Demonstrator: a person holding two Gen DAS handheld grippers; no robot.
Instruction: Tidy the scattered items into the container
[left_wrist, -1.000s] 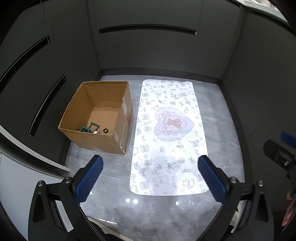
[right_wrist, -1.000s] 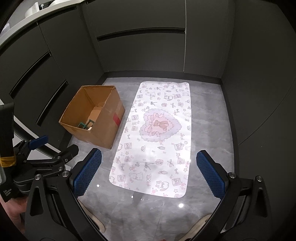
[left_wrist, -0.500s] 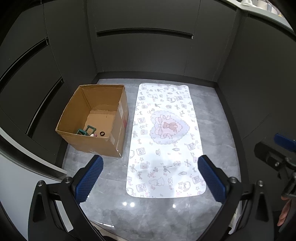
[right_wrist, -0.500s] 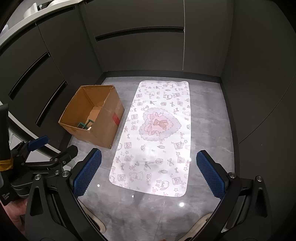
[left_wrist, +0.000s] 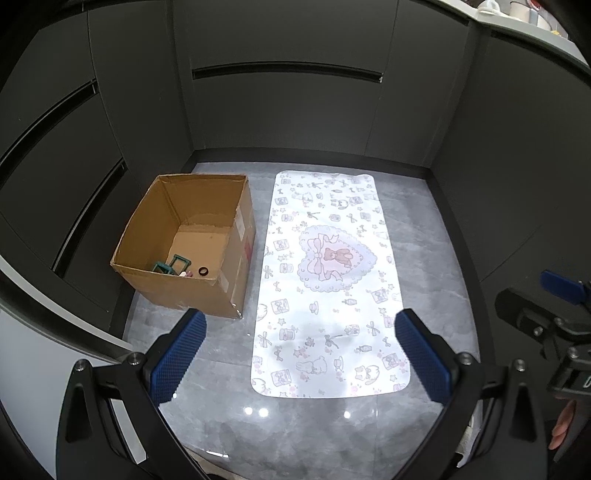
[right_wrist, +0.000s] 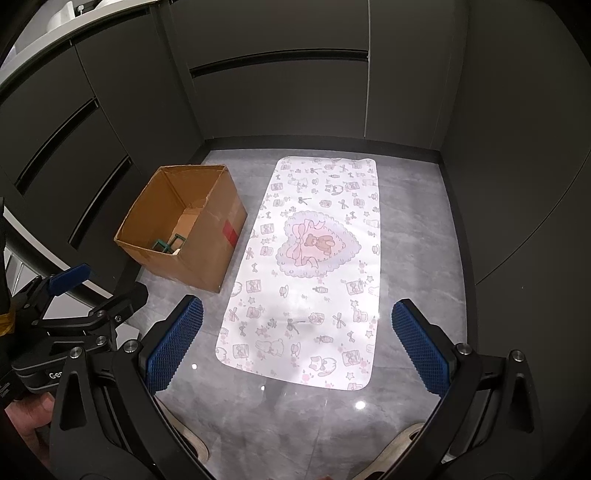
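Since one second ago both cameras have risen a little: the open brown cardboard box (left_wrist: 192, 243) and the white play mat with pink cartoon print (left_wrist: 328, 280) look smaller and sit further up in the two views, while they themselves lie in the same places on the floor.

Nearest in the left wrist view, the left hand-held gripper (left_wrist: 301, 354) hangs above the floor with its two blue ribbed pads (left_wrist: 177, 356) wide apart and nothing between them. The right hand-held gripper (right_wrist: 297, 345) is in the same state, its blue pads (right_wrist: 421, 349) spread and holding nothing. Each one shows also at the edge of the other view, the left one low on the left side of the right wrist view. Two light-coloured shoe tips (right_wrist: 192, 443) show under the right hand-held gripper.

Below them is the glossy grey tiled floor (left_wrist: 295, 428) with small light reflections. The play mat lies flat on it, long side running away from the cameras, with a heart and a teddy bear in the middle. No loose item is seen on the mat.

Just left of the mat, near but not touching, stands the cardboard box, its top open. Inside, at the near wall, lie a small dark green frame-like object (left_wrist: 171, 264), a small dark ring (left_wrist: 202, 271) and a tiny pinkish piece which I cannot identify. A red label (right_wrist: 231, 232) is on the side facing the mat.

Behind all stand dark grey cabinet fronts (left_wrist: 288, 110).
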